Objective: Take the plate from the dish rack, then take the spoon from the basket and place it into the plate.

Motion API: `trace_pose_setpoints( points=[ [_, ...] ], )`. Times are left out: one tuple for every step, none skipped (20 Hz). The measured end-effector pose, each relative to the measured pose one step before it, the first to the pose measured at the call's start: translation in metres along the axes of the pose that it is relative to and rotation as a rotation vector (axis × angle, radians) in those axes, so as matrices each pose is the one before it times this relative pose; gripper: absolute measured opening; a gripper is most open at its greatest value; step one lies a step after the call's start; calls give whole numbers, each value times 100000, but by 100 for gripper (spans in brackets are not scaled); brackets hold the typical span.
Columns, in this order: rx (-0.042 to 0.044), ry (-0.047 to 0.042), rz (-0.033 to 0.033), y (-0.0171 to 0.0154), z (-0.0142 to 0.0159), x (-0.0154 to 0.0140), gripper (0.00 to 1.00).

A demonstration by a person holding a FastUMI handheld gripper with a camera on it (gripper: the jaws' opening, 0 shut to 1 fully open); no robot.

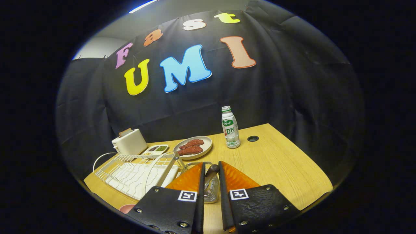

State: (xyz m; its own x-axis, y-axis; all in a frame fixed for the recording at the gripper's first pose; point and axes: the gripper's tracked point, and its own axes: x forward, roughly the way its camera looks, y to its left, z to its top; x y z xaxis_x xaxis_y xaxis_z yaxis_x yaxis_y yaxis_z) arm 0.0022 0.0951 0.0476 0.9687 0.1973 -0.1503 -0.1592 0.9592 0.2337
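Gripper view: gripper (211,169) astride spoon (210,175), bottle (230,127) beyond.

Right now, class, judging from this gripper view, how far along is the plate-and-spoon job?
Done, it seems: the dish rack holds no plate, and a pink plate's edge peeks out beside the gripper. In hand: the gripper has its fingers close around the spoon handle at the wire basket; whether both press on it is unclear. Left: lifting the spoon and placing it into the plate.
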Motion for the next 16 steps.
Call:
trace_pose_setpoints(
  points=[
    [538,-134,190,302,204,-274,19],
    [-51,1213,191,183,-199,-115,19],
    [-270,-138,433,76,-64,90,19],
    [1660,-283,810,585,293,173,19],
    [1377,1041,-442,208,-217,-98,11],
    [1034,663,-395,145,206,60,11],
    [-773,-507,-2492,-181,-77,-12,11],
    [-85,398,434,347,528,549,7],
    [64,1778,532,251,-263,-350,4],
    [-671,468,165,438,238,-126,4],
    [-1649,-192,-766,5,375,136,4],
    [-1580,-194,-571,180,336,-110,4],
    [-1230,-497,-99,289,391,-81,4],
    [-838,213,-191,232,291,-115,4],
    [-479,100,81,309,265,-189,4],
    [-495,54,29,311,361,-280,3]
  ],
)
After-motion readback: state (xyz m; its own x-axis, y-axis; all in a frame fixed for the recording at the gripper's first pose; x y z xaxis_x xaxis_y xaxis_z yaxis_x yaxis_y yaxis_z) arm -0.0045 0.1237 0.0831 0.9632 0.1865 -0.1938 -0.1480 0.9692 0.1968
